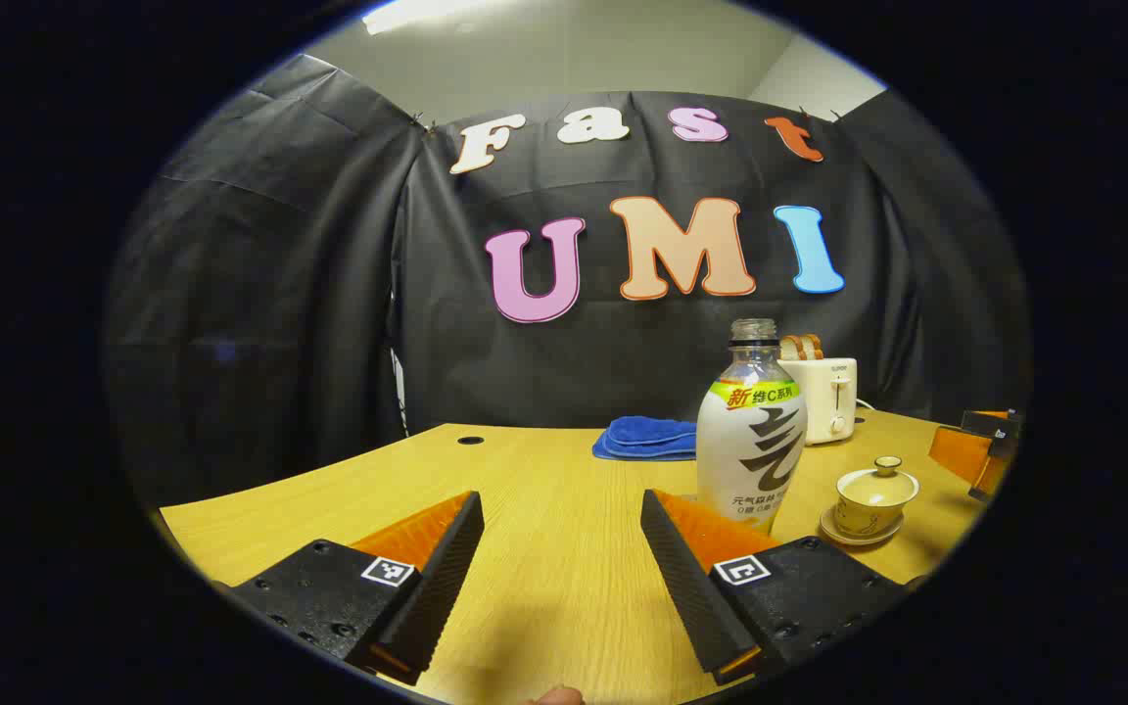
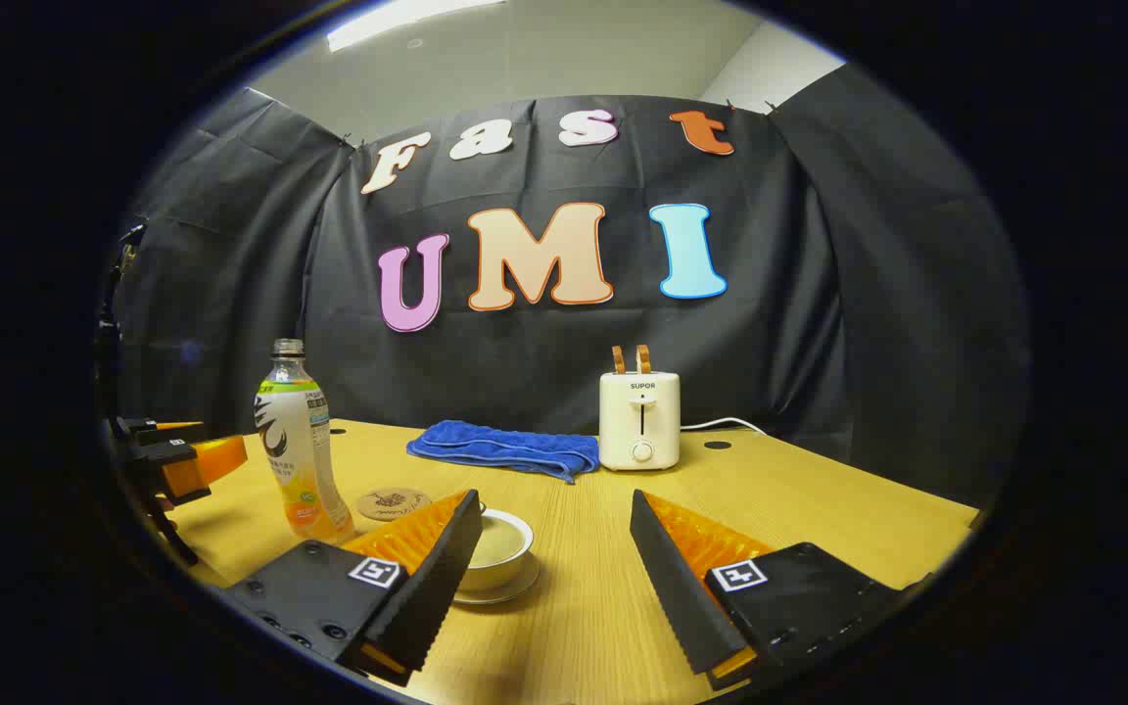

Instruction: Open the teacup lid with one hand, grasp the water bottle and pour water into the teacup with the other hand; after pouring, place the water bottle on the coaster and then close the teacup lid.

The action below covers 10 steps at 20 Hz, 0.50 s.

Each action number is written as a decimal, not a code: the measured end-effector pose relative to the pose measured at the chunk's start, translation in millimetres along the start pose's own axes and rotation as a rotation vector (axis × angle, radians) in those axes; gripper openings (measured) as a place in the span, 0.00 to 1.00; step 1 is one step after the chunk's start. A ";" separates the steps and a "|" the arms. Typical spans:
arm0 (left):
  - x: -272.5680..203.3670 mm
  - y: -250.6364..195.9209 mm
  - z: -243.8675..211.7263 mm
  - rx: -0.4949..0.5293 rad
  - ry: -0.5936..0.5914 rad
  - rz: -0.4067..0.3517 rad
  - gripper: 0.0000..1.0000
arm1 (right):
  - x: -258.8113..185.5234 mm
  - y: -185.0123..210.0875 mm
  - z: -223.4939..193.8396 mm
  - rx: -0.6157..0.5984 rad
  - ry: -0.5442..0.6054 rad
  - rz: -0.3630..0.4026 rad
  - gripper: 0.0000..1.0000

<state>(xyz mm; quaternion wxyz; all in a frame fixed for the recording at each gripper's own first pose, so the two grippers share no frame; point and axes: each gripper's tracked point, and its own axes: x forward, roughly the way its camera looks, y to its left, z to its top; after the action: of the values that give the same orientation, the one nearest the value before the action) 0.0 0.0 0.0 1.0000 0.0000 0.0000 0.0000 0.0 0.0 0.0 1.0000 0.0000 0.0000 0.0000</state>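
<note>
The left gripper, jaws released, is facing the upright water bottle standing just right of its axis; the lidded teacup is sitting farther right on the desk.

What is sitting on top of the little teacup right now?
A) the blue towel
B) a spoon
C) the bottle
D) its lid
D: in the left gripper view the teacup wears its lid, knob up, on its saucer, with the water bottle standing apart beside it and the blue towel folded farther back on the table.
</note>
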 end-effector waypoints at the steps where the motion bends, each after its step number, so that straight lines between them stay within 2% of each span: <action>1: 0.5 0.2 -0.1 0.000 -0.001 0.000 0.95 | 0.8 1.3 -0.3 0.001 0.001 0.006 0.98; 2: 0.3 0.2 -0.2 -0.001 0.000 0.000 0.95 | 1.0 1.7 -0.4 0.001 0.003 0.009 0.98; 3: 0.0 -0.1 0.0 -0.001 0.000 0.000 0.95 | 0.4 2.3 -0.5 0.001 0.002 0.011 0.94; 4: 0.6 -0.5 0.4 -0.001 -0.001 -0.001 0.94 | 0.0 2.0 -0.4 0.001 0.002 0.011 0.98; 7: 0.1 -0.9 0.3 -0.001 0.000 -0.001 0.95 | 1.3 2.6 -1.1 0.001 0.004 0.010 0.98; 8: -0.1 -1.1 -0.1 0.000 0.000 -0.001 0.94 | 1.2 2.8 -0.8 0.001 0.004 0.010 0.94; 9: -0.1 -0.7 -0.6 0.000 -0.002 -0.001 0.95 | -0.1 2.5 -0.8 0.001 0.003 0.010 0.98; 10: 0.0 -0.6 -0.5 0.000 -0.001 -0.001 0.95 | 0.9 2.5 -0.8 0.001 0.005 0.009 0.94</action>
<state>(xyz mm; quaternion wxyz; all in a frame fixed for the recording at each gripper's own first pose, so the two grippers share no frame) 0.0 -0.6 -0.5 1.0000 -0.0001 -0.0005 -0.0004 0.9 2.5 -0.8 1.0000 0.0007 0.0023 0.0046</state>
